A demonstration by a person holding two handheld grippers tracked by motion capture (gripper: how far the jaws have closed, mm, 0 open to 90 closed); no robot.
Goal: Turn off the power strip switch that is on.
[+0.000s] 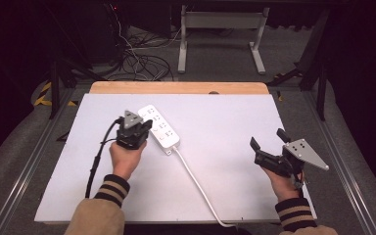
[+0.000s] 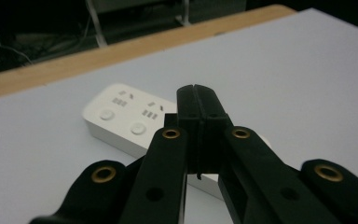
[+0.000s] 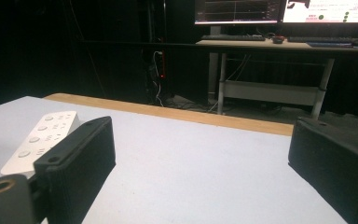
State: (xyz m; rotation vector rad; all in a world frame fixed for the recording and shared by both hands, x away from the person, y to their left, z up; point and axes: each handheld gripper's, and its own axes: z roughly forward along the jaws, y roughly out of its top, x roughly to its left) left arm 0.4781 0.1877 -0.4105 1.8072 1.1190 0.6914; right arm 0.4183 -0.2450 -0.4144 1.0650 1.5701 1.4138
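A: Left black two-jaw tool (image 1: 147, 128), matte plastic with brass rivets: jaws pressed together, nothing between them. It hangs just beside the near-left edge of the white rectangular plastic power strip (image 1: 159, 128).

B: Contact?

A: Can't tell. In the left gripper view the closed tips (image 2: 198, 100) sit over the strip's (image 2: 121, 119) near half, with its round buttons and socket slots beyond to the left.

B: Right side?

A: Right black tool (image 1: 267, 138) with a grey three-cornered plate on top: jaws wide apart, empty, ribbed pads. It's well apart from the strip, near the bench's right edge.

B: Strip layout?

A: Flat on the white matte bench (image 1: 225, 122), angled with its far end up-left. Smooth glossy casing, rounded corners. Thin white round cable (image 1: 198, 183) leaves the near end and runs to the bench's front edge.

B: Any branding?

A: None legible on the strip. Right gripper view shows the strip (image 3: 39, 137) far left of its jaws.

B: Further back?

A: Pale wooden strip (image 1: 176, 88) along the bench's far edge, then a white metal desk frame (image 1: 223, 29) and tangled dark cables (image 1: 142, 61) on the floor. Monitor text is unreadable.
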